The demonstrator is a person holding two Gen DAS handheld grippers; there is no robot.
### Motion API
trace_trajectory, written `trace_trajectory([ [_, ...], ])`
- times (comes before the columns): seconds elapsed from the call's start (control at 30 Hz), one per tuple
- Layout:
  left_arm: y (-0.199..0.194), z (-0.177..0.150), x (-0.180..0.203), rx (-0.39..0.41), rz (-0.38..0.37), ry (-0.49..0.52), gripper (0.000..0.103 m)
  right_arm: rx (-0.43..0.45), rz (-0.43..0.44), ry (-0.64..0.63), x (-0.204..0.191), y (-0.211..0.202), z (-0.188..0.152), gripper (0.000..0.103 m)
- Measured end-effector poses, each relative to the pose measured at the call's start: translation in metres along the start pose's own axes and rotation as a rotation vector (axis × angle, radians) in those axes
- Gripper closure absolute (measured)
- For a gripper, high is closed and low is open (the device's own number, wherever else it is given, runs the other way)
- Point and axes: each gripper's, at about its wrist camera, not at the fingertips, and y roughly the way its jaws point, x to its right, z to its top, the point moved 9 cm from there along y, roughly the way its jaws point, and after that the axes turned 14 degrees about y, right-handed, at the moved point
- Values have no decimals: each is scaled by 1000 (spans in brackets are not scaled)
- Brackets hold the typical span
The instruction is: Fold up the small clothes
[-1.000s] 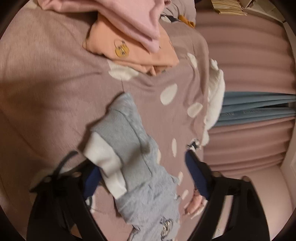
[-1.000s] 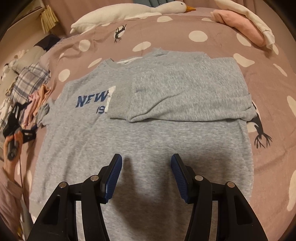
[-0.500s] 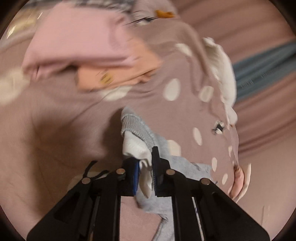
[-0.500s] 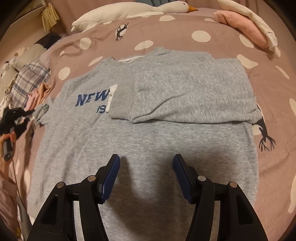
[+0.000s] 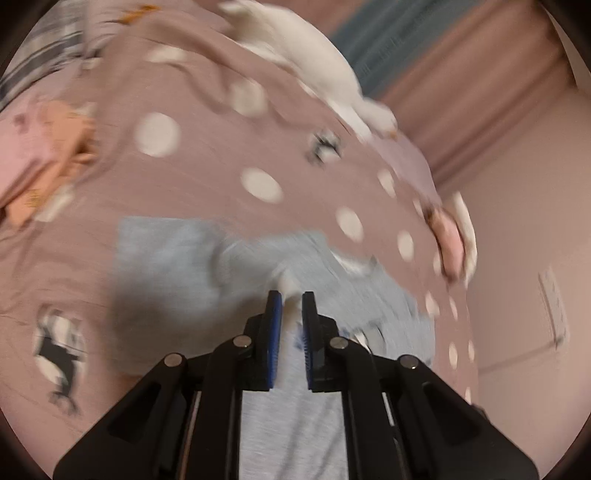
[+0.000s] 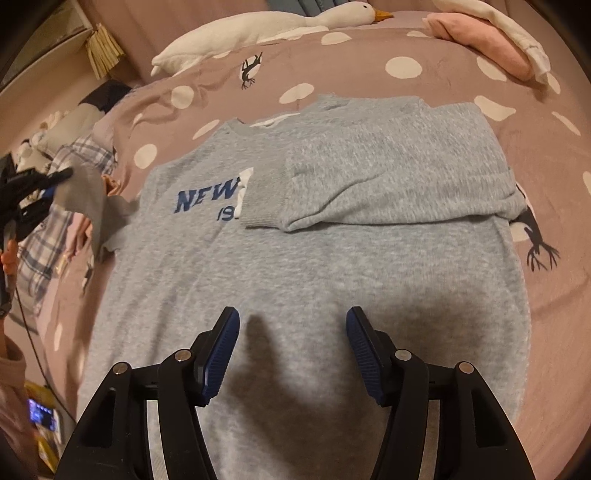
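Grey sweatshirt with blue "NEW" lettering (image 6: 295,258) flat on the bed, left sleeve getting lifted

Left gripper (image 5: 291,299) is angled down with its jaws pinched tight on the grey sleeve with the white cuff (image 6: 85,199); in the right wrist view you can see it off at the left edge holding that sleeve up off the bed, a bare hand (image 6: 8,254) gripping the handle under it. Right gripper (image 6: 291,332) hovers tilted down over the lower middle of the sweatshirt, jaws about halfway apart with nothing between them, shadow on the fabric. The other sleeve is already folded across the chest. Underneath is a mauve bedspread with white dots and little deer prints (image 6: 424,48), a white plush goose (image 6: 258,29) along the far edge, pink folded clothes (image 6: 484,40) at the far right, plaid fabric (image 6: 74,162) at left. Left view is pretty blurry.
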Motion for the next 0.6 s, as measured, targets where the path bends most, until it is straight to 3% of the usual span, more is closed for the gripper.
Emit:
trace_trajectory([
  [0.13,44,-11,48,-76,-57,55,96,1,28,30,3,-3,-4,43],
  [0.27,60,-11,65,-75,-122,7,94,-4,53,55,2,-5,-7,43],
  [0.33,58,-14,63,-69,-126,-16,85,-22,98,64,-7,-5,-6,43],
  [0.43,45,-23,46,-37,-73,-28,61,-67,192,80,-25,2,-5,43],
  [0.47,38,-28,39,-26,-54,-40,42,-81,214,87,-29,5,-5,43],
  [0.5,32,-33,30,-6,-34,-57,30,-112,257,102,-40,13,-4,43],
  [0.6,17,-53,6,16,1,-82,26,-178,347,139,-69,35,1,42],
])
